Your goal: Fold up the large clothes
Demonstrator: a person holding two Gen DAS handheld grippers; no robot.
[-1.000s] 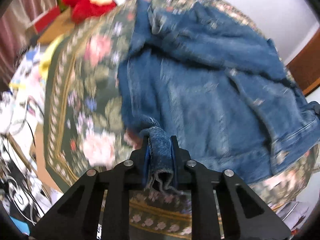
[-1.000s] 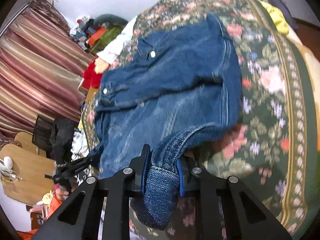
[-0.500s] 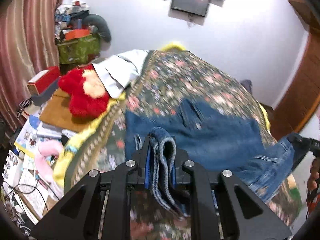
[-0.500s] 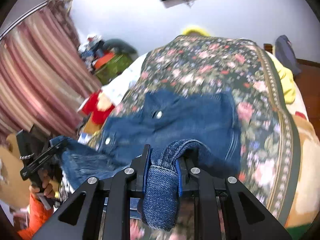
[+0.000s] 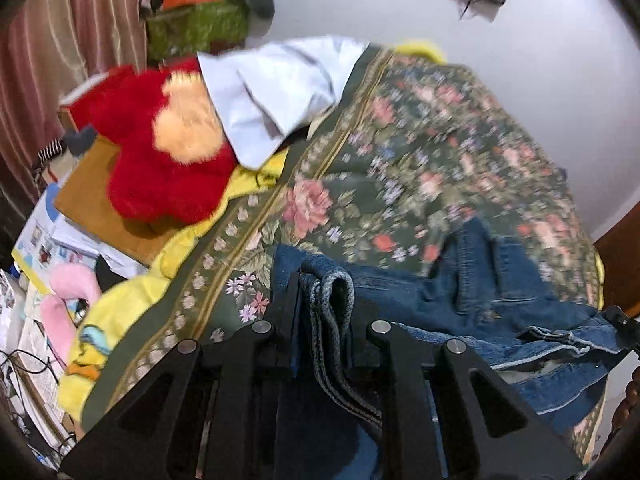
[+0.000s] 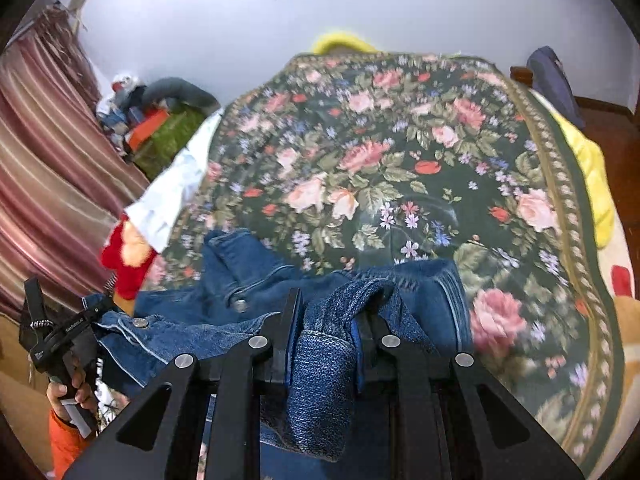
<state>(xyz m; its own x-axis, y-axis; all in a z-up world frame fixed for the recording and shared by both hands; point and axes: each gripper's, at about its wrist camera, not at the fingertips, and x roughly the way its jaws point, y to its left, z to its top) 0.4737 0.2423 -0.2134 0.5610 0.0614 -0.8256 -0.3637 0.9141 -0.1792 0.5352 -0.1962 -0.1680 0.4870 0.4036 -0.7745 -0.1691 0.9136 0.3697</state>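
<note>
1. Floral bedspread (image 6: 400, 160) covers the bed and fills most of both views. Plenty of bare cloth from 12 to 2 o'clock in the right wrist view.
2. Denim jacket (image 6: 248, 280) lies bunched at the near edge of the bed, at 6 to 8 o'clock in the right wrist view and 4 to 5 o'clock in the left. Part of it hangs off toward the person.
3. Red plush toy (image 5: 160, 152) and white shirt (image 5: 276, 88) sit at 10 to 11 o'clock in the left wrist view, off the work area.
4. Right gripper (image 6: 326, 340): jaws clamped on a thick roll of denim hem.
5. Left gripper (image 5: 324, 312): jaws clamped on a folded denim edge, several layers.
6. Judgement: the jacket is being drawn toward the person to lay out. Keep both grips firm, hold both hands level and evenly spaced so the hem stays taut, and lower it flat without twisting.
</note>
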